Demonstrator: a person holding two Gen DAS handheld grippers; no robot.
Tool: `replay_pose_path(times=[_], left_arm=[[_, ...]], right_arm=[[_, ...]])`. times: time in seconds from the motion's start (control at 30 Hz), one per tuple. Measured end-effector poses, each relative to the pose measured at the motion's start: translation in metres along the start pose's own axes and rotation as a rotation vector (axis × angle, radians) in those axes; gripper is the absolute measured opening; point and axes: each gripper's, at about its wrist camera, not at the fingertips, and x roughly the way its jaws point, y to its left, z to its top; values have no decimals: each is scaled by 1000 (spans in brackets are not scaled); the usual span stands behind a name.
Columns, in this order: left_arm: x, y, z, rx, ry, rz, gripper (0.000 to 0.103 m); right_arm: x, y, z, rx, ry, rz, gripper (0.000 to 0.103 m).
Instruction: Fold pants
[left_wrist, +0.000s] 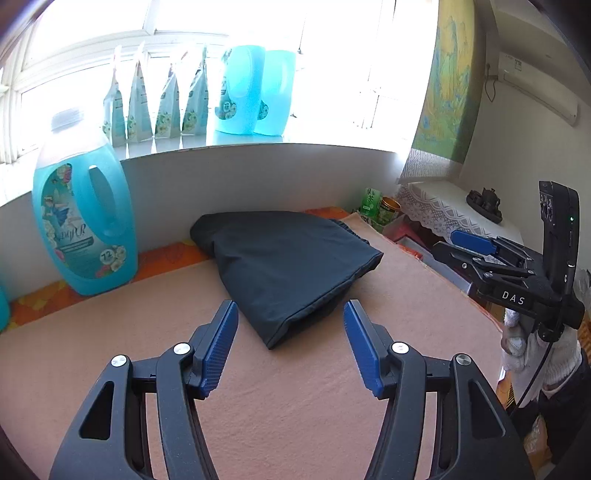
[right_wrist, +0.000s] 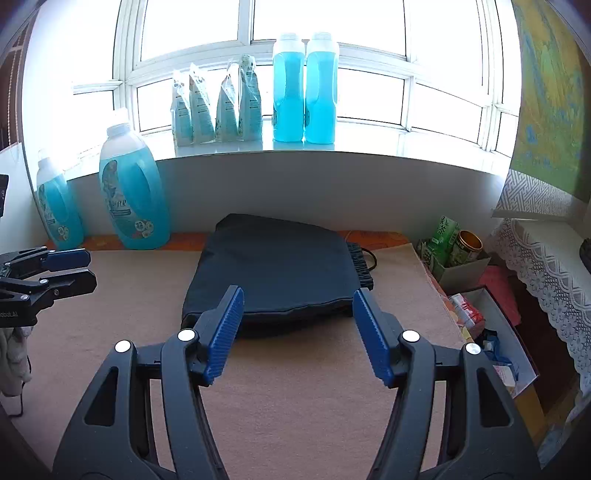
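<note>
pants (right_wrist: 277, 269) lie folded, long axis crosswise (waistband rightward).

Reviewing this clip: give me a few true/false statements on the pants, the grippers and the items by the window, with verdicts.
1. The dark pants lie folded into a compact bundle on the tan mat. True.
2. The left gripper is clamped on the pants. False: it is open and holds nothing.
3. The right gripper is open. True.
4. Two blue detergent bottles stand on the windowsill. True.
5. The pants hang off the mat's edge. False: they rest flat on it.
</note>
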Motion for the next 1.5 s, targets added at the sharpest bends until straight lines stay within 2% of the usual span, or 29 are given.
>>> replay_pose_path(times=[0.13, 0.2, 0.3, 0.47, 0.73, 1.03, 1.5], left_arm=[[-21, -5, -12, -2, -19, 3, 60], [-33, -8, -18, -5, -32, 7, 66], [-53, -13, -30, -10, -52, 18, 72], [-80, -27, -54, 23, -63, 44, 80], [-113, -31, -84, -14, -68, 52, 81], [-133, -27, -112, -69, -66, 101, 81], [-142, -24, -121, -76, -70, 158, 81]], right_arm=[[-26, 13, -12, 0, -14, -17, 76], [-43, 18, -18, 21, -32, -40, 77], [-66, 22, -29, 57, -65, -81, 88], [-103, 30, -47, 106, -109, -147, 97], [-139, 54, -71, 144, -116, -149, 97], [-145, 71, -97, 209, -98, -143, 97], [-145, 77, -102, 200, -92, -166, 97]])
